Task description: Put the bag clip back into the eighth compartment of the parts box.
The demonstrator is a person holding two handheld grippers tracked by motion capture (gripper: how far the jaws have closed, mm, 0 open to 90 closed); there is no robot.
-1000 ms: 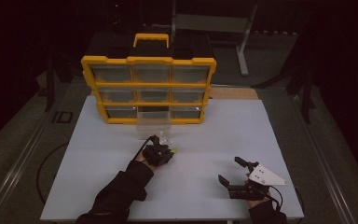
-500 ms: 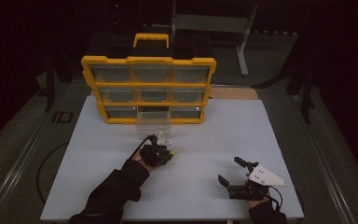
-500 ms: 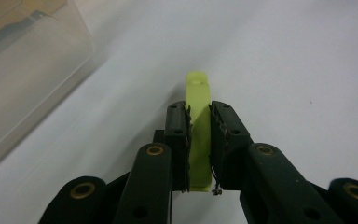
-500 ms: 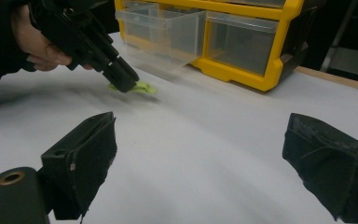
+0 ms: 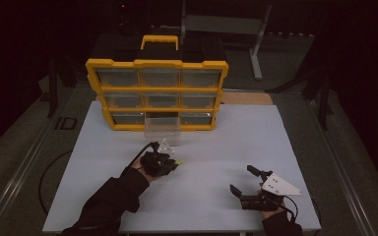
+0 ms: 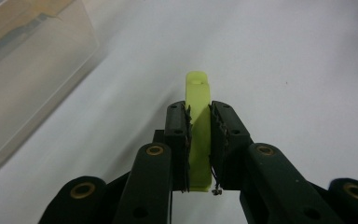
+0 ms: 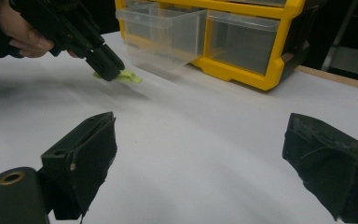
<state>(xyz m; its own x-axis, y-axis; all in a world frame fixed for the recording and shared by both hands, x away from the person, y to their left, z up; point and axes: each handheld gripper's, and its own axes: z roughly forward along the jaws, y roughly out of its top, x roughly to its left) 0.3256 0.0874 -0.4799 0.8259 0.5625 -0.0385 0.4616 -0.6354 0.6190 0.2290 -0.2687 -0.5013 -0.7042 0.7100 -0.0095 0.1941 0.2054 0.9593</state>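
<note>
Lime-green flat plastic piece (image 6: 198, 135) is clamped in the left gripper (image 6: 199, 122), not yet dropped into the clear pulled-out drawer (image 5: 162, 130) at twelve o'clock; the right gripper (image 5: 248, 181) idles, jaws wide, empty.

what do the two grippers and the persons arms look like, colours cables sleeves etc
Both grippers are black, with two blocky jaws. The left gripper has brass-coloured rivets at its linkage joints and rough, frayed pads. A thin black cable trails from it. The right gripper carries a grey three-cornered plate with small dark holes, and a black cable at its rear. Both forearms wear dark sleeves.
</note>
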